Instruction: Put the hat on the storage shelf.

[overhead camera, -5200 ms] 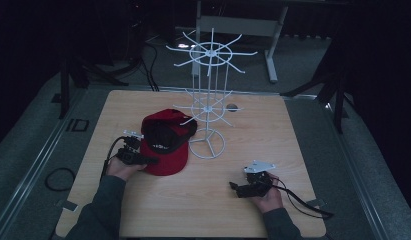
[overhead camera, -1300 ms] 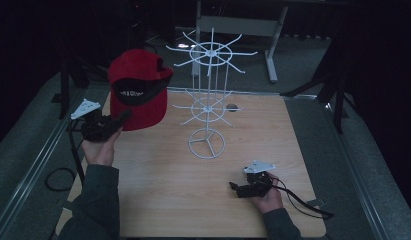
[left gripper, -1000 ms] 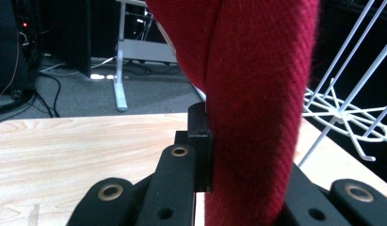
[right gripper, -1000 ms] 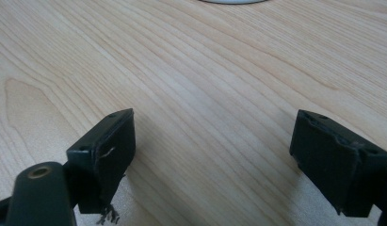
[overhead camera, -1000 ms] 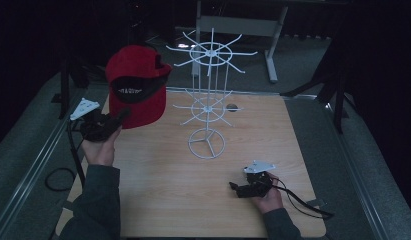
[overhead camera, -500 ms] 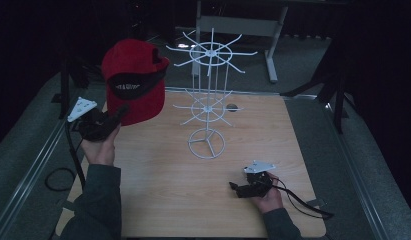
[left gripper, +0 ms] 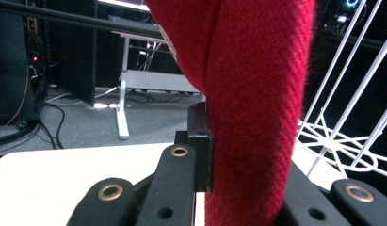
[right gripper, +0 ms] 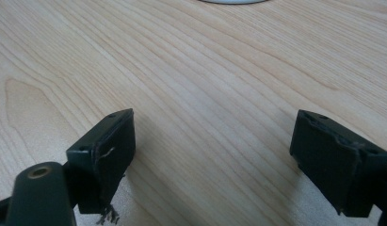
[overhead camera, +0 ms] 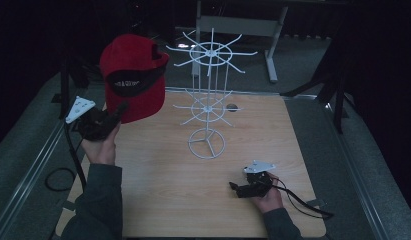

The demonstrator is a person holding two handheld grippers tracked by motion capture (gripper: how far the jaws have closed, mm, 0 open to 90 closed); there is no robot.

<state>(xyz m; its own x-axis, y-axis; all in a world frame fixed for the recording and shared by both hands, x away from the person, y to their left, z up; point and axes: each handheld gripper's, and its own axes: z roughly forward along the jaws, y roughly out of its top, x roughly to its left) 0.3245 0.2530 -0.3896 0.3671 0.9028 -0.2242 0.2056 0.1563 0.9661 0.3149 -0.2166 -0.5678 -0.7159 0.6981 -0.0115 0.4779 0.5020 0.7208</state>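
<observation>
Jaws of the left gripper [overhead camera: 119,111] are clamped on the brim edge of a red cap [overhead camera: 132,75], and in the left gripper view the black pads pinch a thick fold of fuzzy, diagonally ribbed red cloth [left gripper: 257,108] between them. From the high view the cap is held up in the air at about ten o'clock from the table's middle, off the left edge of the wooden table [overhead camera: 158,190], its rounded crown uppermost and a black band with small pale lettering (too small to read) across its front. A grey three-cornered plate [overhead camera: 79,108] sits on top of that gripper, and a black cable trails down from it past the person's sleeve.

At twelve o'clock from the table's middle stands a white wire rack [overhead camera: 208,100]: a slim upright post on a ring-shaped foot with three spokes, carrying two tiers of thin curved arms that fan out like wheel spokes. The cap is just beside its upper tier, at the rack's nine o'clock, and not touching it.

Jaws of the right gripper [overhead camera: 234,186] stand wide apart with nothing between them; the right gripper view shows two blocky black pads [right gripper: 106,155] low over pale, fine-grained wood. It rests near five o'clock on the table, well apart from the rack's foot.
</observation>
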